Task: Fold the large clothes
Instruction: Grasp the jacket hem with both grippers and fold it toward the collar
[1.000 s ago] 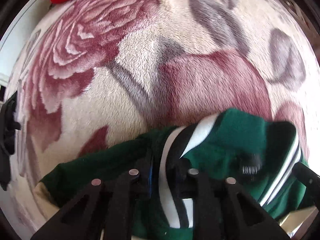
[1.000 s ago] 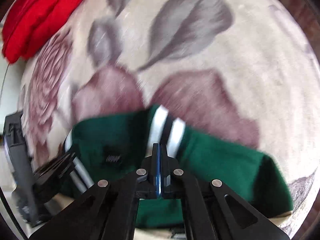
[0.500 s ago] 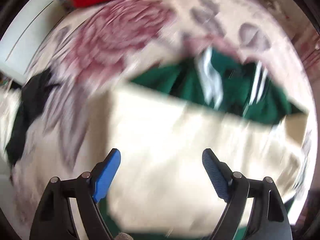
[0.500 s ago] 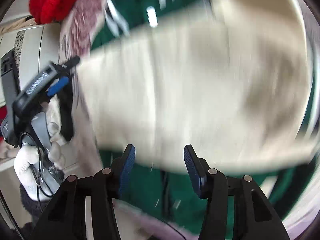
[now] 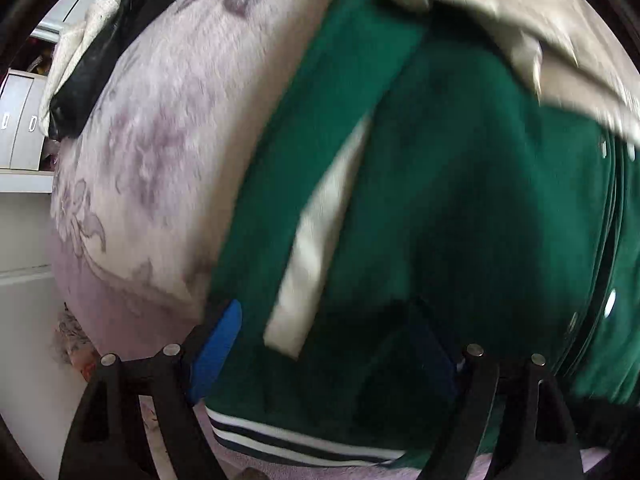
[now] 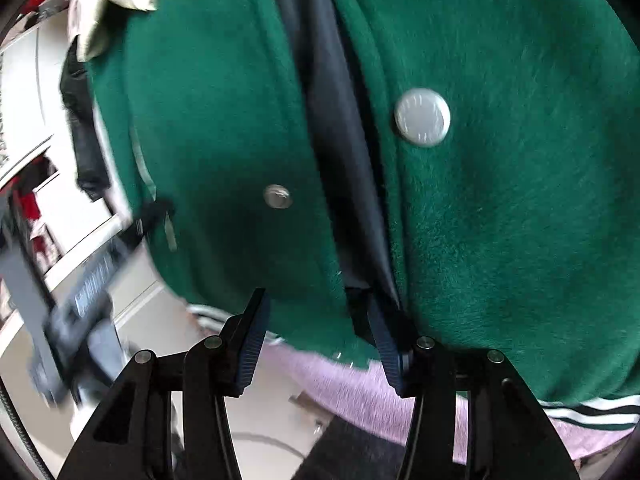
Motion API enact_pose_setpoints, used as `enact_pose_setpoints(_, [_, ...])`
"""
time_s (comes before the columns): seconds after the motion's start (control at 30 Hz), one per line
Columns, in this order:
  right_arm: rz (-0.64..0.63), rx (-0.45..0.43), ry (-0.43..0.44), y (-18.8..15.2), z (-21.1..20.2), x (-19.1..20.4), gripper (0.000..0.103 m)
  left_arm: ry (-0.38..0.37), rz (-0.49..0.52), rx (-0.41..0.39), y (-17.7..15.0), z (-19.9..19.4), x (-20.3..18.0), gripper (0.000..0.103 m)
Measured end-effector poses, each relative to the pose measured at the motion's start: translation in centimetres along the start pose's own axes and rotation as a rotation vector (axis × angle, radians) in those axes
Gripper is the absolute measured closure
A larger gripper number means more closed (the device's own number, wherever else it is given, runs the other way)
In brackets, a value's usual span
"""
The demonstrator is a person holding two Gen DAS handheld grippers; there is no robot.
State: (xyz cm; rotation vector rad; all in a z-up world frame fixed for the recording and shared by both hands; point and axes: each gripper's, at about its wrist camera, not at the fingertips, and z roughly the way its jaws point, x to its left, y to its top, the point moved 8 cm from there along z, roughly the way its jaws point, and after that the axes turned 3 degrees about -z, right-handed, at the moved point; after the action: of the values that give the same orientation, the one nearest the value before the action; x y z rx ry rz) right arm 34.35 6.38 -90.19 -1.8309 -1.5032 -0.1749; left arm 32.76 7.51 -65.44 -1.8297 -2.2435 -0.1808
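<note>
Green jacket (image 5: 460, 208) lies spread on the floral blanket (image 5: 160, 152), hem toward us, striped ribbed band (image 5: 304, 444) at the near edge. Cream sleeve (image 5: 520, 20) lies folded across the far part of the body; a pale pocket welt (image 5: 316, 248) runs diagonally on the left front panel.

Left gripper (image 5: 324, 344): jaws wide apart, low over the hem by the jacket's left edge, blue pad (image 5: 216, 352) showing at the left side. Fabric sits between the fingers but nothing looks pinched (right pad is in shadow, hard to read).

Right gripper (image 6: 316, 340): jaws about half open, straddling the front opening just above the hem. Dark lining (image 6: 340, 128) shows in the gap between the two panels, with a large snap button (image 6: 422, 117) on the right panel and a smaller one (image 6: 277, 196) on the left. Pads near the cloth, not clamped on it.

Black garment (image 5: 96, 60) bunched at the blanket's far left edge, well apart from the jacket.
</note>
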Motion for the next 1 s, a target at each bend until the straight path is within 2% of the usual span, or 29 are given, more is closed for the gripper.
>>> enact_pose_setpoints(0.17, [0.032,-0.1,-0.007,-0.9,0.1,0.6,0.05,-0.029,0.046,-0.035,-2.8,0.8,-0.4,0.02])
enact_pose_setpoints(0.2, [0.025,-0.124,0.009,-1.2,0.2,0.7,0.067,-0.039,0.05,-0.046,-3.1,0.9,-0.3,0.02])
enact_pose_setpoints(0.23, [0.008,-0.145,0.0,-1.6,0.3,0.9,0.088,-0.042,0.054,-0.052,-3.2,1.0,-0.2,0.02])
enact_pose_setpoints(0.27, [0.002,-0.159,-0.003,-1.8,0.2,0.9,0.094,-0.052,0.064,-0.058,-3.3,0.9,-0.2,0.02])
enact_pose_setpoints(0.43, [-0.035,-0.336,-0.101,-4.2,-3.4,2.4,0.095,-0.116,0.08,-0.095,-3.0,-0.4,0.3,0.02])
enact_pose_setpoints(0.5, [-0.029,-0.385,-0.145,-3.2,-4.4,1.7,0.095,-0.135,0.092,-0.105,-3.0,-0.8,0.2,0.02])
enact_pose_setpoints(0.53, [-0.039,-0.379,-0.161,-3.3,-4.5,1.5,0.095,-0.133,0.102,-0.098,-3.2,-0.7,0.0,0.02])
enact_pose_setpoints(0.57, [-0.032,-0.34,-0.138,-3.1,-3.7,1.7,0.094,-0.127,0.111,-0.091,-3.3,-0.6,-0.1,0.02])
enact_pose_setpoints(0.63, [0.03,-0.274,-0.028,-2.6,-4.1,1.5,0.093,-0.127,0.117,-0.082,-3.5,-0.6,-0.2,0.02])
enact_pose_setpoints(0.67, [0.041,-0.278,-0.008,-2.6,-4.9,1.5,0.088,-0.135,0.114,-0.085,-3.5,-0.8,-0.3,0.02])
enact_pose_setpoints(0.73, [0.037,-0.316,-0.042,-2.5,-6.8,0.9,0.084,-0.137,0.115,-0.098,-3.7,-1.0,-0.5,0.02])
enact_pose_setpoints(0.8, [0.031,-0.371,-0.133,-2.2,-8.6,0.3,0.063,-0.126,0.126,-0.105,-4.1,-1.0,-0.7,0.02])
enact_pose_setpoints(0.83, [0.035,-0.374,-0.173,-2.0,-8.8,-0.2,0.06,-0.114,0.138,-0.106,-4.1,-0.9,-0.8,0.02])
enact_pose_setpoints(0.97, [0.063,-0.346,-0.208,-1.3,-7.5,-1.5,0.06,-0.092,0.171,-0.105,-5.7,-0.6,-2.5,0.02])
enact_pose_setpoints(1.0, [0.055,-0.332,-0.243,-1.6,-6.6,-2.1,0.06,-0.08,0.189,-0.105,-5.9,0.1,-2.7,0.02])
